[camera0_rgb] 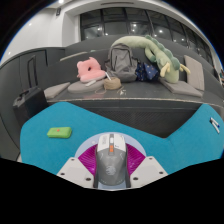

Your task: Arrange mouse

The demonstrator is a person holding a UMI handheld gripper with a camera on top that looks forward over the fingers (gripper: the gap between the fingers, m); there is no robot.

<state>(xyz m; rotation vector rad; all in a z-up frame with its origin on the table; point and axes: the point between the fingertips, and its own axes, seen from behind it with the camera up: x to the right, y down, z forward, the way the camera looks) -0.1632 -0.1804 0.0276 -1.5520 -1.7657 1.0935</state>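
From my remote station I note the gripper [110, 172] low over a blue mat [165, 132], and the mouse [111, 160] sits between the two fingers [72, 170], its nose pointing forward along them. The magenta pads [90, 158] flank its sides closely; they appear to touch both flanks, so I judge the jaws clamped on the mouse, though the contact line itself is too small to confirm fully. The mouse is grey with a lighter centre strip, and whether it rests on the mat or is lifted clear I cannot tell. Ahead of the jaws and off to the left lies a small green block [60, 131] on the mat. Well beyond the jaws a dark table [150, 92] carries a pink plush [89, 68], a grey bag [122, 62] and a pale green plush [163, 55]. My assessment of handling: the mouse should be light and rigid, with a smooth, curved plastic shell that may slip under a narrow pinch; the buttons and wheel on top are the delicate parts. The sound hold is across the two side walls near mid-body, where the shell is widest and most nearly parallel, which is where the pads now sit. Moderate pressure should suffice; twisting under load is the main risk.
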